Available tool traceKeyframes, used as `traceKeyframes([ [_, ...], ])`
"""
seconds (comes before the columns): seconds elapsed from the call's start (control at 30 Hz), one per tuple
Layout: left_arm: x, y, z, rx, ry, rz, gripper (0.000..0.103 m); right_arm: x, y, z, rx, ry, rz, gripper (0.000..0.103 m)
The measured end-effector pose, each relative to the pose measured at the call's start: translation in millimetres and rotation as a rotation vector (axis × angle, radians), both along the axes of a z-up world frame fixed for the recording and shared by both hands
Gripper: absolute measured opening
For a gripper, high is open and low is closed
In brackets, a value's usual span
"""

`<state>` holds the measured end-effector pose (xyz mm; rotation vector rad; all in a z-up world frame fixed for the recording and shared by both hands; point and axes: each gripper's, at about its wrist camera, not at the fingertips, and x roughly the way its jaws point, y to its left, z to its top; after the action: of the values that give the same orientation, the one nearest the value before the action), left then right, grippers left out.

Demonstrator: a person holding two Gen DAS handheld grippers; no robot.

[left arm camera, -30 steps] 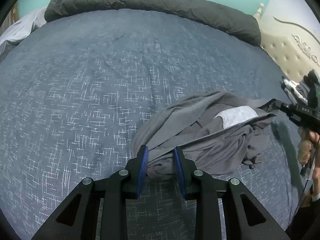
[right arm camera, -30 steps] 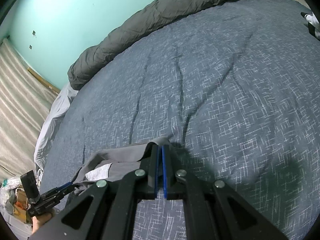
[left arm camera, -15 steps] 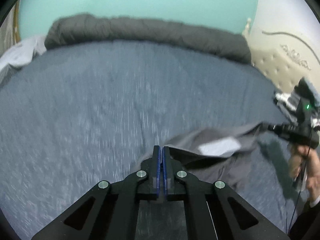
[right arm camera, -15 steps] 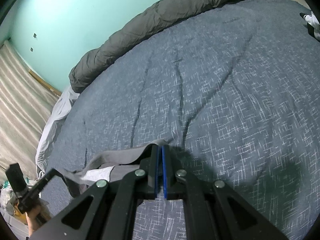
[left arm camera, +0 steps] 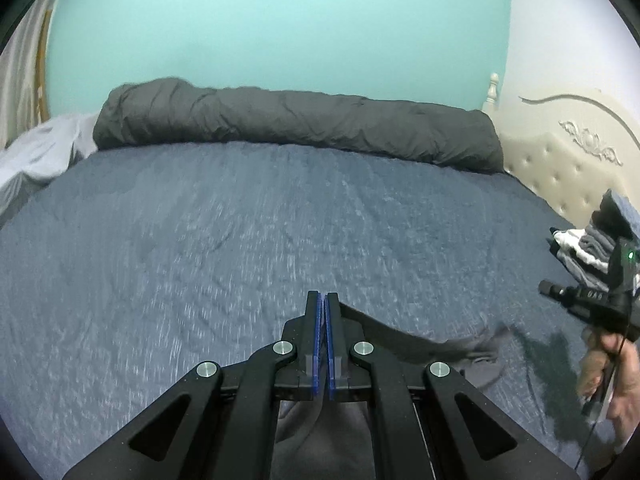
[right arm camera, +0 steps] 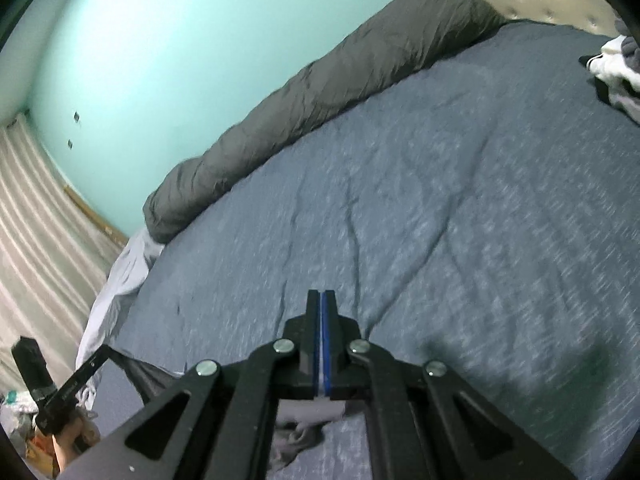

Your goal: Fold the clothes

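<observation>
We hold the grey garment [left arm camera: 404,340] just above the bed [left arm camera: 240,240], left gripper [left arm camera: 322,300] and right gripper [right arm camera: 321,298] each clamped on an edge; thin pinches may slip and bunch it.

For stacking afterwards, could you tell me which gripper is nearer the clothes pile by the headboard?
Right. The right gripper is just in front of the clothes pile; the left gripper is farther away.
</observation>
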<state>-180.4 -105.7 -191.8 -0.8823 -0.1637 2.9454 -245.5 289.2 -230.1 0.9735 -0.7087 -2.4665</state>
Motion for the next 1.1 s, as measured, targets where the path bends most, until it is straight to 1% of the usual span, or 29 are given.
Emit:
traceKeyframes([
  [0.03, -4, 1, -1, 0.001, -0.003, -0.001, 0.002, -4, 2, -2, -0.004, -0.009, -0.003, 0.000],
  [0.07, -10, 2, -6, 0.003, -0.023, -0.005, 0.002, -9, 2, -8, -0.012, -0.039, 0.011, 0.000],
  [0.1, -18, 2, -13, 0.007, -0.056, -0.009, 0.002, -13, 2, -14, -0.019, -0.069, 0.025, 0.000],
  [0.17, -32, 0, -28, 0.021, -0.118, -0.009, 0.002, -18, -5, -26, -0.011, -0.122, 0.058, 0.004],
  [0.27, -43, -5, -48, 0.046, -0.174, -0.003, 0.002, -24, -16, -43, 0.001, -0.200, 0.108, 0.004],
  [0.33, -48, -8, -54, 0.053, -0.193, 0.005, 0.002, -23, -24, -45, 0.039, -0.205, 0.151, 0.005],
  [0.4, -51, -14, -56, 0.076, -0.192, 0.019, 0.002, -21, -28, -44, 0.069, -0.210, 0.171, 0.009],
  [0.47, -51, -22, -52, 0.100, -0.168, 0.049, 0.003, -19, -28, -46, 0.074, -0.224, 0.170, 0.014],
  [0.6, -43, -35, -42, 0.117, -0.124, 0.098, 0.006, -14, -21, -52, 0.042, -0.256, 0.147, 0.015],
  [0.63, -40, -38, -41, 0.121, -0.122, 0.107, 0.010, -12, -20, -53, 0.040, -0.259, 0.139, 0.015],
  [0.67, -38, -41, -42, 0.129, -0.127, 0.111, 0.014, -11, -19, -53, 0.043, -0.263, 0.138, 0.015],
  [0.73, -33, -48, -46, 0.143, -0.143, 0.118, 0.015, -10, -18, -53, 0.047, -0.269, 0.134, 0.015],
  [0.8, -31, -52, -55, 0.160, -0.177, 0.118, 0.016, -7, -16, -54, 0.053, -0.275, 0.133, 0.015],
  [0.9, -31, -58, -71, 0.215, -0.228, 0.109, 0.019, -4, -16, -54, 0.072, -0.271, 0.146, 0.015],
  [1.0, -32, -57, -78, 0.247, -0.245, 0.097, 0.022, -1, -19, -55, 0.105, -0.270, 0.172, 0.017],
  [1.07, -34, -55, -80, 0.249, -0.248, 0.085, 0.025, 1, -22, -57, 0.137, -0.272, 0.198, 0.025],
  [1.1, -36, -53, -81, 0.247, -0.249, 0.079, 0.027, 2, -23, -59, 0.155, -0.275, 0.206, 0.026],
])
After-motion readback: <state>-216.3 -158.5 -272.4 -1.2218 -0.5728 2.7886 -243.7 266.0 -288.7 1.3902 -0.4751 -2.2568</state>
